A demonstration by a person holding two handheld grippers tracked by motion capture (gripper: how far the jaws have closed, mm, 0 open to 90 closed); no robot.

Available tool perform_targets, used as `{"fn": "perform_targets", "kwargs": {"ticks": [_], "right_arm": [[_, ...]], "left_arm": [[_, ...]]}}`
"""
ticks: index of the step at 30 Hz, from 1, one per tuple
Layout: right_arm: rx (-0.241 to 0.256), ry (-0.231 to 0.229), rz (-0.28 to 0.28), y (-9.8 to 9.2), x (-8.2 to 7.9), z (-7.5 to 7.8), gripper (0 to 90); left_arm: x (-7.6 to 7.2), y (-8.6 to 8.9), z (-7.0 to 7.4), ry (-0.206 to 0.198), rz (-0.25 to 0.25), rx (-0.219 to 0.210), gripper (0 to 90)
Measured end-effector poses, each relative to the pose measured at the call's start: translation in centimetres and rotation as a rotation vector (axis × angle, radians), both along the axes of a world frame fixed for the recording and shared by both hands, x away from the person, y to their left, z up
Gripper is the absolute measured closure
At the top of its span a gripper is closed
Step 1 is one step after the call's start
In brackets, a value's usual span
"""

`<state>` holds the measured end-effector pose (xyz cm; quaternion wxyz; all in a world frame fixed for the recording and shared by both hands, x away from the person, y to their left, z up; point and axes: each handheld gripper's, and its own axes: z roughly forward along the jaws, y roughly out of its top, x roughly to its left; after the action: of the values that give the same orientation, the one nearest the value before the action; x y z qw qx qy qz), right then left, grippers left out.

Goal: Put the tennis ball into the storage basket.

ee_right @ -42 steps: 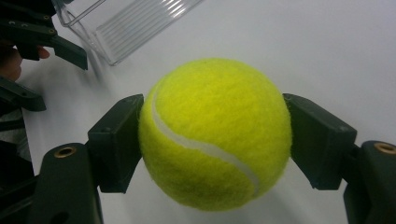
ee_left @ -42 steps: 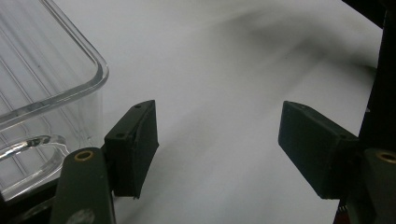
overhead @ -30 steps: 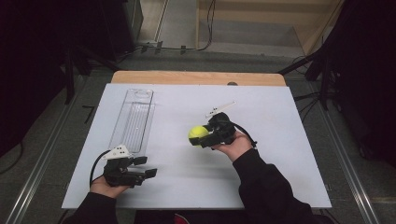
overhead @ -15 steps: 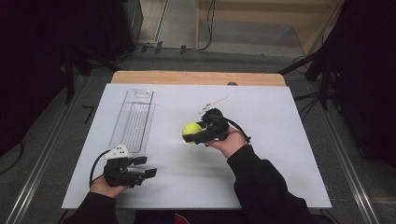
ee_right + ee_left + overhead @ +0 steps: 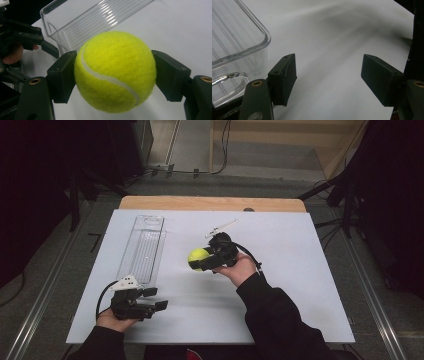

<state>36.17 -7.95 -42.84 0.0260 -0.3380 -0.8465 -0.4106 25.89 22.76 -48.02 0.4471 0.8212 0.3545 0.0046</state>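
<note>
Now the right gripper (image 5: pixel 200 261), its jaws closed firmly on the tennis ball (image 5: pixel 198 259), has carried it leftward above the table (image 5: pixel 280 245) nearer the clear tray (image 5: pixel 143 247), probably for dropping, while the left gripper (image 5: pixel 155 298) waits wide open and empty.

The high view looks forward and down from above the person's side, taking in the whole white tabletop (image 5: pixel 300 270). The left gripper view sits low and close to the surface, with the clear tray (image 5: pixel 234 37) at its upper left. The right gripper view, also close, faces that same tray (image 5: pixel 95 17) across its top; all three views share it (image 5: pixel 144 247).
</note>
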Motion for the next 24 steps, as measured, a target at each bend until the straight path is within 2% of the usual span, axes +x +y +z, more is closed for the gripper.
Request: {"fn": "perform_targets", "kwargs": {"ticks": [20, 24], "right_arm": [[0.004, -0.023, 0.025, 2.7, 1.2, 1.3, 23.7], [0.006, -0.015, 0.022, 3.2, 1.4, 1.3, 23.7]], "left_arm": [[0.0, 0.0, 0.0, -0.002, 0.0, -0.001, 29.3], [0.0, 0.0, 0.0, -0.003, 0.0, -0.001, 29.3]]}}
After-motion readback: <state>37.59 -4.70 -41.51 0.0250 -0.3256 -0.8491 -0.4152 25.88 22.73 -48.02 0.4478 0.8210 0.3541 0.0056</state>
